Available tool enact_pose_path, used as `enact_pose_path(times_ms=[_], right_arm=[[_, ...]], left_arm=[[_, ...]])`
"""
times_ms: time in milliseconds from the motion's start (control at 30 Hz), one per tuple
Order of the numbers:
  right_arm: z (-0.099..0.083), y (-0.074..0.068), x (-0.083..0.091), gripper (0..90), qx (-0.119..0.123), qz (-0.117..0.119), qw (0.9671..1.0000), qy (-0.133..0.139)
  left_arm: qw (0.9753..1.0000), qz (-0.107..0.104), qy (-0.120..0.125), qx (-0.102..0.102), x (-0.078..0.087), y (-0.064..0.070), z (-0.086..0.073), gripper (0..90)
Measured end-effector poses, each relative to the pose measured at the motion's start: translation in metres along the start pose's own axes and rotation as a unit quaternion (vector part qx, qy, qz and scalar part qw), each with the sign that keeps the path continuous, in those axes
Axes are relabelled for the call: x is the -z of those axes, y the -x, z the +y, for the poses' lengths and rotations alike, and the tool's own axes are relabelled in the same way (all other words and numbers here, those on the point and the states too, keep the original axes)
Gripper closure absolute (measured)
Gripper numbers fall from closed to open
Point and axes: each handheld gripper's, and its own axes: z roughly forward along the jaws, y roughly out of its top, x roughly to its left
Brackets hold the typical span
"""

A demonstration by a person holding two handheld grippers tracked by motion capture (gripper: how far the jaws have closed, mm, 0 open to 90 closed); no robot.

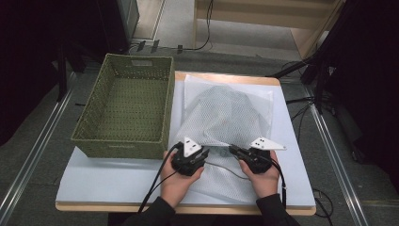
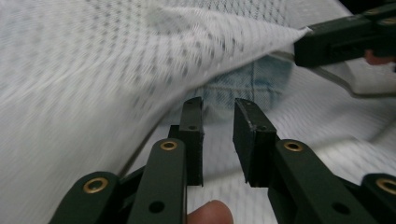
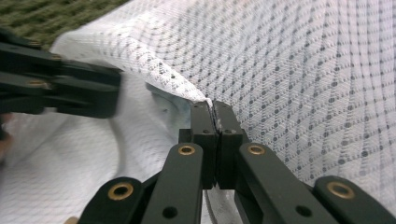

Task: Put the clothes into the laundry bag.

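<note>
A big white mesh laundry bag (image 1: 226, 117) lies on the white-covered wooden table (image 1: 117, 181), just beside a green woven basket (image 1: 127, 106). The right gripper (image 3: 212, 105) pinches the bag's edge. The left gripper (image 2: 218, 109) has its jaws apart by the bag's mouth. Around the table lies grey floor (image 1: 28, 179) with black cables (image 1: 301, 115).

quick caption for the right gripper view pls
Right gripper shut on the edge of a white mesh bag, left gripper nearby.
</note>
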Motion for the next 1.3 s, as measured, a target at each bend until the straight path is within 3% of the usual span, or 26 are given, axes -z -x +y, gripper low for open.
enact_pose_path(times_ms=[167, 267, 300, 400, 467, 500, 633, 667, 733, 800, 867, 933, 967, 1067, 1167, 1300], right_arm=[[-0.001, -0.013, 0.011, 90.0, 0.022, 0.016, 0.9996, -0.004], [-0.007, -0.021, 0.011, 89.6, 0.042, 0.017, 0.9988, -0.022], [-0.012, -0.022, 0.009, 88.1, 0.045, 0.017, 0.9984, -0.031], [-0.023, -0.023, 0.012, 77.1, 0.04, 0.022, 0.9976, -0.051], [-0.033, -0.022, 0.022, 62.8, 0.021, 0.036, 0.9983, -0.041], [-0.038, -0.022, 0.03, 58.6, 0.019, 0.029, 0.9987, -0.036], [-0.049, -0.014, 0.067, 51.1, 0.014, -0.019, 0.9997, -0.003], [-0.052, -0.008, 0.079, 51.1, 0.002, -0.057, 0.9983, 0.01], [-0.055, 0.003, 0.095, 50.9, -0.026, -0.13, 0.991, 0.017], [-0.06, 0.017, 0.106, 49.0, -0.066, -0.169, 0.9833, 0.02], [-0.066, 0.03, 0.107, 49.1, -0.096, -0.184, 0.9781, 0.011], [-0.067, 0.033, 0.106, 49.1, -0.107, -0.183, 0.9772, 0.007], [-0.07, 0.036, 0.1, 49.6, -0.116, -0.171, 0.9784, -0.003], [-0.07, 0.036, 0.094, 50.8, -0.114, -0.165, 0.9795, -0.018], [-0.071, 0.034, 0.088, 62.2, -0.108, -0.167, 0.9793, -0.04], [-0.069, 0.029, 0.082, 84.6, -0.086, -0.172, 0.9793, -0.063]], left_arm=[[0.9999, -0.001, 0.008, -0.008, 0.042, -0.009, -0.023, 66.4], [0.9998, 0.009, -0.006, -0.018, 0.055, -0.016, -0.039, 61.9], [0.9999, 0.008, -0.002, -0.012, 0.059, -0.02, -0.043, 60.8], [0.9998, 0.019, -0.001, 0.002, 0.069, -0.03, -0.052, 58.9], [0.9996, 0.028, -0.003, 0.004, 0.075, -0.037, -0.057, 57.2], [0.9995, 0.029, -0.003, 0.012, 0.077, -0.042, -0.059, 57.0], [0.999, 0.03, -0.014, 0.03, 0.078, -0.055, -0.063, 55.7], [0.999, 0.028, -0.014, 0.033, 0.077, -0.057, -0.063, 55.0], [0.999, 0.024, -0.014, 0.035, 0.076, -0.057, -0.063, 53.5], [0.9991, 0.02, -0.014, 0.033, 0.076, -0.056, -0.063, 52.9], [0.9992, 0.014, -0.009, 0.035, 0.076, -0.055, -0.062, 51.9], [0.9993, 0.011, -0.005, 0.035, 0.077, -0.055, -0.062, 51.6], [0.9995, 0.0, 0.0, 0.032, 0.077, -0.053, -0.061, 50.3], [0.9995, -0.023, 0.001, 0.02, 0.075, -0.05, -0.062, 47.7], [0.9994, -0.024, -0.024, 0.005, 0.067, -0.044, -0.064, 43.8], [0.9991, -0.007, -0.042, 0.0, 0.063, -0.044, -0.065, 43.4]])
